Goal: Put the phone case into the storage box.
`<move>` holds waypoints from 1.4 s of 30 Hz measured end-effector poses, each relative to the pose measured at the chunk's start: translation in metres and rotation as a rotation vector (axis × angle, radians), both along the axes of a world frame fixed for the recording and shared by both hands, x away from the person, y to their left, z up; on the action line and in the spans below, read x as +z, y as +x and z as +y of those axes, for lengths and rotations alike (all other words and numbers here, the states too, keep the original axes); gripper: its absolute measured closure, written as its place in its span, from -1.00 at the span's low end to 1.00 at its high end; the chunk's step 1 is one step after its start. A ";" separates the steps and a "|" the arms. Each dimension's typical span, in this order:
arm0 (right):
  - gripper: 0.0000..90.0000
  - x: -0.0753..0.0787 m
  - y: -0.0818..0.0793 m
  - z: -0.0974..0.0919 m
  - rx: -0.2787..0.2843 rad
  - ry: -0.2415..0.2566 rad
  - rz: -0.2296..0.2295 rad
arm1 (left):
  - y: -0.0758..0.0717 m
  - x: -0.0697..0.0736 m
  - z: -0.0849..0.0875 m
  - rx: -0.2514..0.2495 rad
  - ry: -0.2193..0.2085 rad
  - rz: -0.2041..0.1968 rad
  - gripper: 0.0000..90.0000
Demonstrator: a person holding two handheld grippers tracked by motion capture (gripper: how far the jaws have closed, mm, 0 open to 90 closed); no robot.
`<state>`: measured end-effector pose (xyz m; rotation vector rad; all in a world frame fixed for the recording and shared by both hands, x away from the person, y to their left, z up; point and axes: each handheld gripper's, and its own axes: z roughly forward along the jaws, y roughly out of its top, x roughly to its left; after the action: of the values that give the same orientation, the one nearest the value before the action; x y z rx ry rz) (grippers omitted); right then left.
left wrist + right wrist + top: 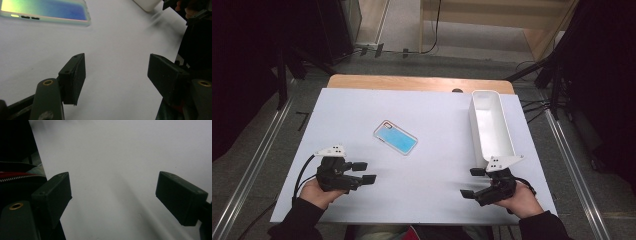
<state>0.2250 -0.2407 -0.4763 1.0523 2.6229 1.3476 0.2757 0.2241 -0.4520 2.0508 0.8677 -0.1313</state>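
A phone (395, 137) in a clear case with a blue back lies flat near the middle of the white table (437, 190). My left gripper (364, 172) is held low at the front left, pointing right, a little short of the phone. Its jaws stand open with nothing between them. In the left gripper view the phone (47, 11) lies ahead and to the left of the left gripper (116, 72). My right gripper (472, 182) rests at the front right, pointing left, open and empty. The right gripper (113, 192) has bare table under it.
A long white bin (491, 125), empty, stands along the table's right side just beyond my right hand; its corner (148, 3) appears in the left gripper view. A wooden strip (412, 82) edges the table's far side. Dark stands and cables flank the table.
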 end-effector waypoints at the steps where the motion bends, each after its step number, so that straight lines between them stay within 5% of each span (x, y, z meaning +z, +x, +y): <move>1: -0.74 0.000 0.000 0.000 0.002 0.003 -0.004 | 0.001 0.000 0.000 -0.003 0.006 0.002 -0.35; 10: -0.74 0.004 0.000 0.006 0.006 0.046 -0.021 | 0.004 0.000 0.003 -0.003 0.001 0.010 -0.43; 42: -0.74 0.024 0.018 0.036 -0.053 0.064 -0.025 | 0.003 0.001 -0.001 -0.027 0.008 0.010 -0.43</move>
<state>0.2431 -0.2046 -0.4526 1.0964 2.5317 1.4329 0.2787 0.2234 -0.4510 2.0713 0.8484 -0.1535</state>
